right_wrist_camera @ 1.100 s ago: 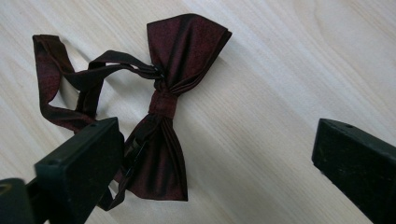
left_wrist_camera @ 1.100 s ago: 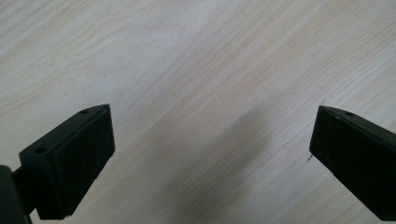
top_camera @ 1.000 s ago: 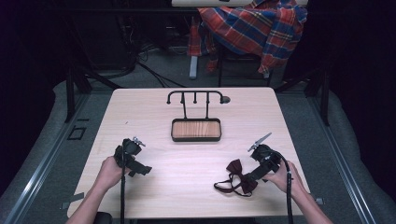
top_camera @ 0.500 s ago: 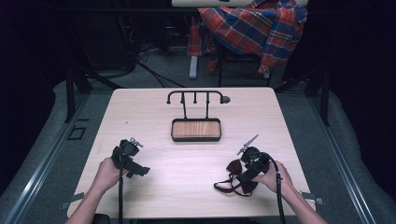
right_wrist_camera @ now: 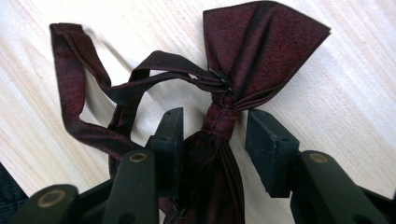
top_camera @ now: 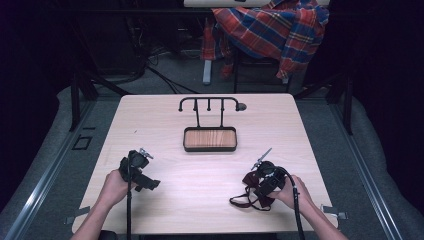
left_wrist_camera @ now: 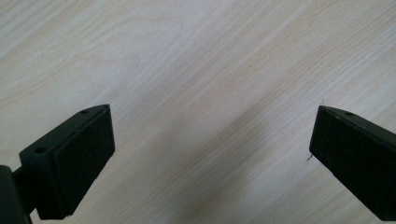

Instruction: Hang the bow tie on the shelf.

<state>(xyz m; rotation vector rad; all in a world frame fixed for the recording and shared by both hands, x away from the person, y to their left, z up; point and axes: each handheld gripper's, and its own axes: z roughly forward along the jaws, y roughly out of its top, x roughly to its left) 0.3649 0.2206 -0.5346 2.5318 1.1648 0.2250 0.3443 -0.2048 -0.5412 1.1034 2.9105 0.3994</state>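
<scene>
Straddling the knot of a maroon bow tie, the right gripper has jaws slightly apart, a detail clear in its own view. The left gripper is spread wide over bare table.

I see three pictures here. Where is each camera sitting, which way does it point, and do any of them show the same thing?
High view: fixed above the person's side, looking forward and down on the table with its tray stand; both forearms and hands enter from the bottom.
Left gripper view: rides on the left tongs, looking down at bare wood between two wide-apart jaws.
Right gripper view: rides on the right tongs, looking along jaws that straddle the knot of a dark red bow tie.
Shared: the bow tie and the tabletop.
</scene>
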